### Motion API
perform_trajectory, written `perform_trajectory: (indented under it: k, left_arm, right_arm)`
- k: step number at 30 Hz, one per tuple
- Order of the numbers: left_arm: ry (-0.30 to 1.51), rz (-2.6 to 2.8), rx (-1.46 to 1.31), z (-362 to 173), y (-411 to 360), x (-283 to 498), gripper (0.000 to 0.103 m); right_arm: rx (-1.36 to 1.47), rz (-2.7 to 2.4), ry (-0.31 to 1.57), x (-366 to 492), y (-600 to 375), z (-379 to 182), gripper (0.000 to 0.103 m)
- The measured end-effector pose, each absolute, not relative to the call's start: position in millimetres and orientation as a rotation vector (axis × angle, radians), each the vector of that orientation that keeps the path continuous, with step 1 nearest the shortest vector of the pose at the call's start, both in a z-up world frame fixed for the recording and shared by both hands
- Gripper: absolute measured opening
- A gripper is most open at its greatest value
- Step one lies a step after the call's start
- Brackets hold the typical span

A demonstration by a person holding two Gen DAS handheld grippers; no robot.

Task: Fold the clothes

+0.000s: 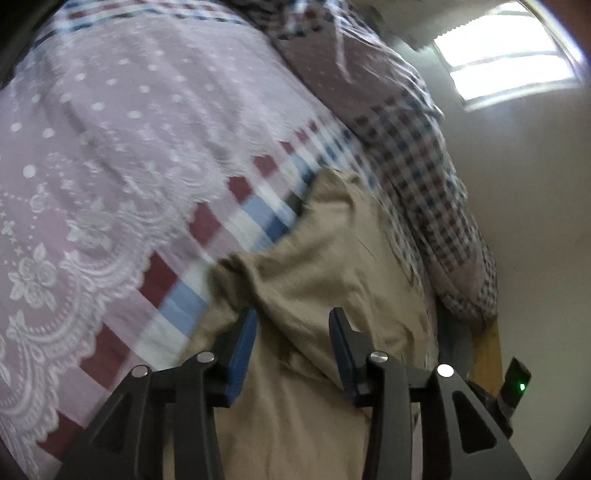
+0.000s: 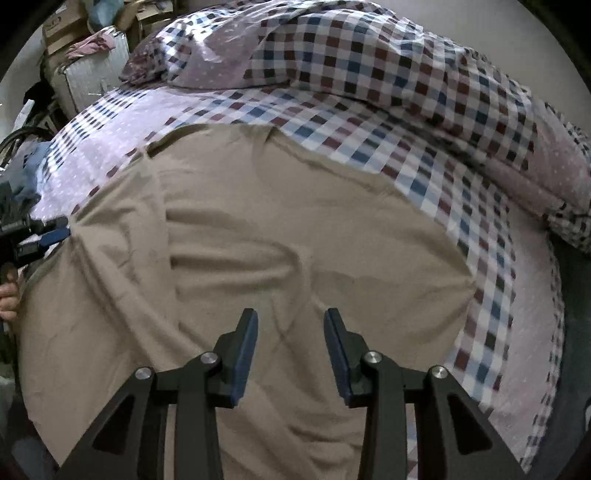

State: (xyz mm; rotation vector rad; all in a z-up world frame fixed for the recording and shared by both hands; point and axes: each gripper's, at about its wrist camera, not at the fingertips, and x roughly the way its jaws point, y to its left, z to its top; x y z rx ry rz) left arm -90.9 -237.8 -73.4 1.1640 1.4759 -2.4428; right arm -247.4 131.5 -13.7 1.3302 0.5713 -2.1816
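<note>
Through my left wrist camera, my left gripper hangs over the tan garment, its blue-padded fingers spread apart with only cloth showing in the gap between them; nothing is pinched. The tan garment lies crumpled here, bunched into a ridge just beyond my fingertips. On its far left side the checked bedsheet runs under it, and beyond that lies a pink lace-patterned spread. To the garment's right a checked quilt is heaped up, with a bright window behind it. The whole view is smeared with blur.

Through my right wrist camera, my right gripper is poised above the tan garment, fingers likewise parted and gripping nothing. The garment is spread wide over the checked bedsheet, filling most of the view, with soft creases radiating across its middle. At the garment's left edge I see my left gripper with its blue tip right at the cloth's border; I cannot tell whether it touches it. A hand shows just below it. Beyond the garment's far edge the checked quilt is piled, and cardboard boxes stand past the bed's far left corner.
</note>
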Motion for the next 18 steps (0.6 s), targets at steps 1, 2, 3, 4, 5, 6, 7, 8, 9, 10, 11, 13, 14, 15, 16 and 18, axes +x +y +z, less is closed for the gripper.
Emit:
perform_trajectory:
  k: [1,2,3,4,5,6,7,8,9,10,11,13,14,15,16,18]
  left_arm:
    - [1.47,-2.454,1.18,-71,-235,-91,0.048]
    - [1.463,-2.463,1.194,-68,-233,-92,0.053]
    - [1.458,-2.458,1.194,-70,-233,-92,0.053]
    - [1.452,-2.454,1.195,-72,-233,-92,0.053]
    - [1.447,-2.449,1.196,-73,-233,-92,0.053]
    - [1.441,-2.445,1.196,-75,-233,-93,0.053]
    - [1.435,-2.44,1.197,-77,-233,-93,0.053]
    - [1.43,-2.436,1.198,-78,-233,-93,0.053]
    - [1.424,-2.431,1.198,-80,-233,-93,0.051]
    - [1.419,-2.426,1.199,-82,-233,-94,0.042]
    - [1.413,-2.422,1.199,-83,-233,-94,0.03]
    - [1.402,-2.413,1.2,-86,-233,-94,0.018]
    - [1.397,-2.408,1.201,-88,-233,-94,0.01]
    - [1.391,-2.404,1.201,-90,-233,-95,0.008]
    - [1.386,-2.399,1.202,-91,-233,-95,0.006]
    - [1.375,-2.39,1.203,-95,-233,-95,0.005]
  right_arm:
    - [1.334,-2.173,0.564,-246,131,-16,0.04]
    - [1.341,-2.164,0.556,-246,128,-20,0.04]
    - [1.349,-2.152,0.549,-246,127,-24,0.04]
    - [1.356,-2.133,0.545,-247,124,-28,0.04]
    - [1.363,-2.113,0.541,-249,119,-33,0.04]
    - [1.37,-2.093,0.537,-250,115,-38,0.04]
    - [1.376,-2.072,0.533,-252,110,-43,0.04]
    - [1.374,-2.044,0.531,-252,103,-47,0.04]
    - [1.367,-2.008,0.533,-252,93,-51,0.04]
    - [1.359,-1.971,0.536,-252,82,-55,0.04]
    - [1.351,-1.934,0.538,-251,72,-58,0.04]
    - [1.339,-1.879,0.574,-251,49,-65,0.04]
    - [1.332,-1.859,0.587,-250,40,-67,0.04]
    - [1.327,-1.839,0.605,-249,31,-70,0.04]
    - [1.321,-1.819,0.625,-247,22,-73,0.04]
    - [1.31,-1.778,0.663,-244,3,-78,0.038]
